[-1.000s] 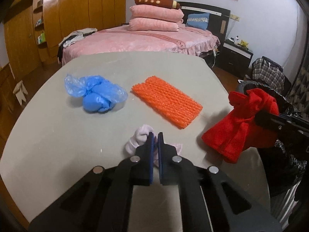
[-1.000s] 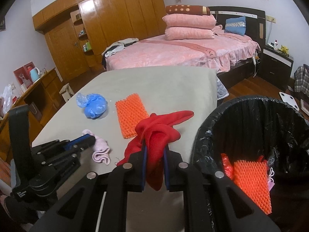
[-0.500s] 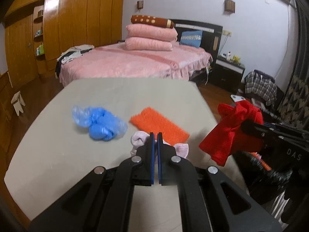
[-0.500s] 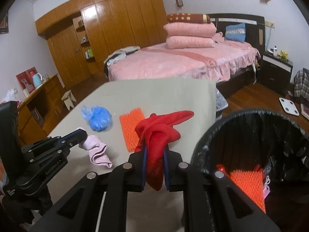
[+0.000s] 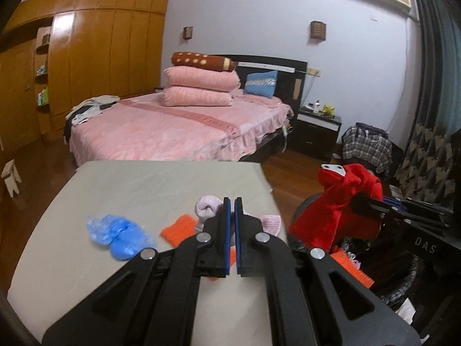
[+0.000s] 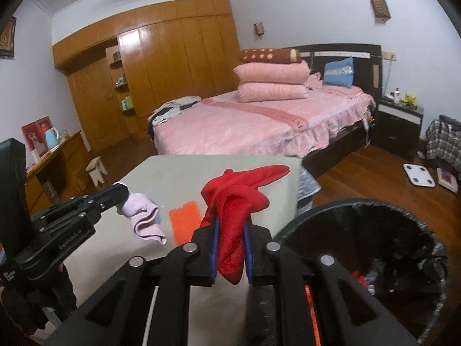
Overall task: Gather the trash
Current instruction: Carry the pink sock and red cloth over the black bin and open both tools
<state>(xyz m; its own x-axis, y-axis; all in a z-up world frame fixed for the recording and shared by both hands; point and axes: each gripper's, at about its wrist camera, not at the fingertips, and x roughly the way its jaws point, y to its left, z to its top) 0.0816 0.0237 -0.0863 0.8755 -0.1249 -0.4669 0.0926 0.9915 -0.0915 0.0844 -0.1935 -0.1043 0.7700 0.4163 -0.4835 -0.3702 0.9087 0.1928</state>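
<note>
My left gripper (image 5: 230, 201) is shut on a pale pink sock (image 5: 206, 206), which hangs from its tips (image 6: 121, 191) above the grey table (image 5: 144, 184) in the right wrist view, where the sock (image 6: 144, 219) droops clear of the surface. My right gripper (image 6: 230, 225) is shut on a red cloth (image 6: 236, 201), held up beside the table's right edge; the left wrist view shows the red cloth (image 5: 337, 210) over the black-lined trash bin (image 6: 403, 230). A crumpled blue plastic bag (image 5: 118, 233) and an orange mesh pad (image 5: 178, 229) lie on the table.
The bin holds orange mesh (image 5: 351, 268) and other scraps. Beyond the table stand a pink bed (image 5: 173, 127), a wooden wardrobe (image 6: 161, 66), a dark nightstand (image 5: 317, 129) and a small stool (image 6: 96, 170). A white scale (image 6: 417, 174) lies on the wood floor.
Both grippers rose. The pink sock came up off the table in the left gripper. The red cloth went higher and nearer the bin, and the table items now sit lower in view.
</note>
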